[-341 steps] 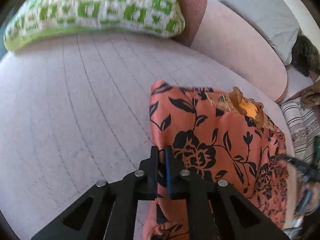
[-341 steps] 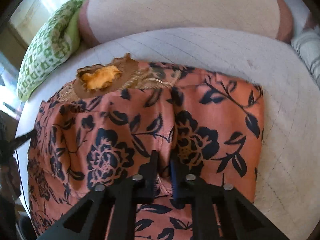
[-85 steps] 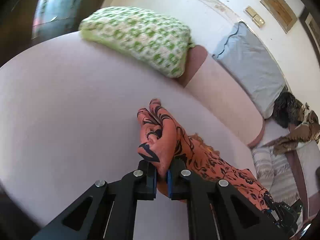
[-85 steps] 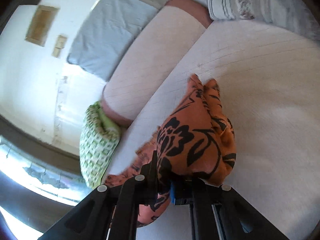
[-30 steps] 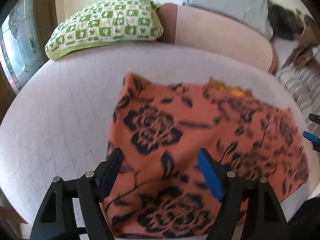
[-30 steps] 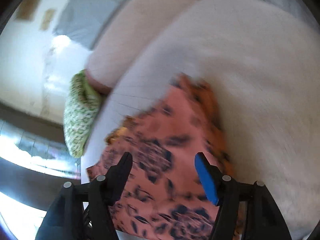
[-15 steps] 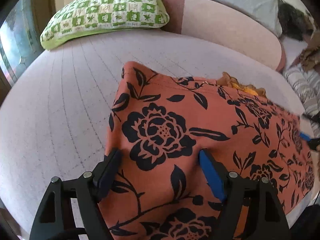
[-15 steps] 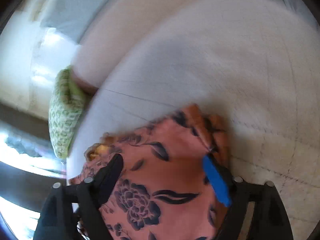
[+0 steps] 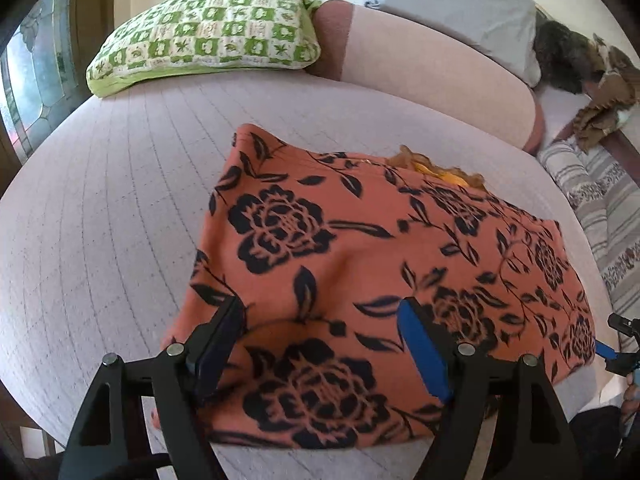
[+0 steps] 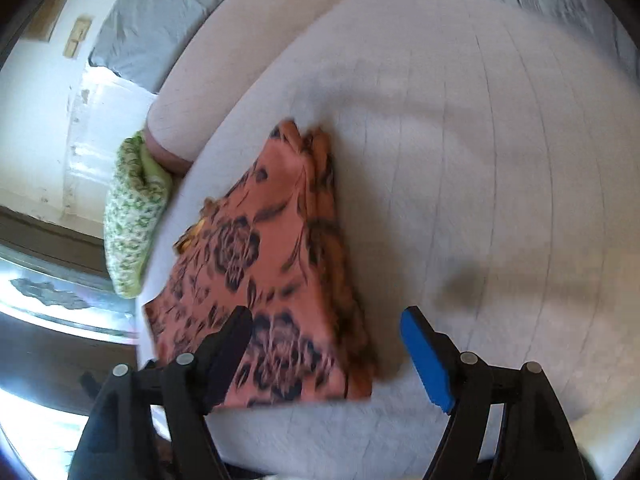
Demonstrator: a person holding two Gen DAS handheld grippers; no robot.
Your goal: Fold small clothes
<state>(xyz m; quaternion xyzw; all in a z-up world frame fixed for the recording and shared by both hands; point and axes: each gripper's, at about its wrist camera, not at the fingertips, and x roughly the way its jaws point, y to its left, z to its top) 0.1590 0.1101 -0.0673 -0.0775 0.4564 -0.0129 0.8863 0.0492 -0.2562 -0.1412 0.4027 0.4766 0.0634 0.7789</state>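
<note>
Blurring across the right wrist view, so smearing the fine print on the folded garment (image 10: 256, 280) there. Hiding part of its near edge behind the black fingers of the left tool (image 9: 322, 308) in the left wrist view. Lying flat on the pale, line-quilted sofa seat (image 9: 100, 220), close to the front edge: soft orange cloth, black roses and leaves, roughly rectangular, stacked layers showing along the right side, frayed yellow-brown trim poking out at the far edge. Holding the left tool wide above the cloth, gripping nothing. Having just been opening the right tool (image 10: 326, 316), now standing wide, pads pressing nothing, only the garment's stacked edge lying under the gap. Resting behind: a plump green checked pillow (image 9: 208, 32), a smooth pink bolster (image 9: 432, 76).
</note>
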